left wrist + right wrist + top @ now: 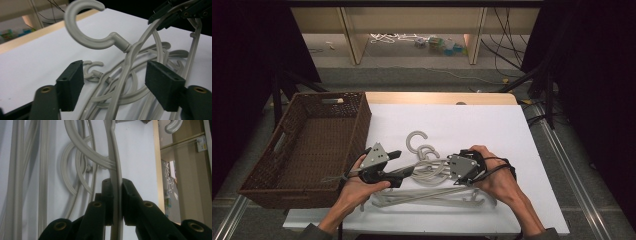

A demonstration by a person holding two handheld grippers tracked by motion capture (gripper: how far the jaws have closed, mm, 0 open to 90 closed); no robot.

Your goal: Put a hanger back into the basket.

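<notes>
Right gripper (117,202): pads clamped flat on the thin arm of one pale grey plastic coat hanger (115,170), nothing slack in the bite. That hanger's arm is lifted off the pile; its big hook (86,27) stands up clear in the left gripper view.

Left gripper (113,85): jaws part-way apart, not touching anything. The lifted hanger's neck and arm run between the pads (71,83), gap on both sides. No hold yet.

The rest of the tangle of grey plastic hangers (432,187) lies on the white table sheet (492,125), arms and smaller hooks looped through each other under the lifted one. Brown woven basket (312,145) sits just left of the pile, at the table's left edge, nothing in it that I can see.

My read: step in hand is a second grip so the one hanger can be freed and dropped in the basket.

How to do it well:
- close left on the single arm just below the hook's neck, not on two strands
- keep right clamped until left bites
- lift slow, watch for loops dragging neighbours
- if one snags, tilt the hanger to slide it out, don't yank
</notes>
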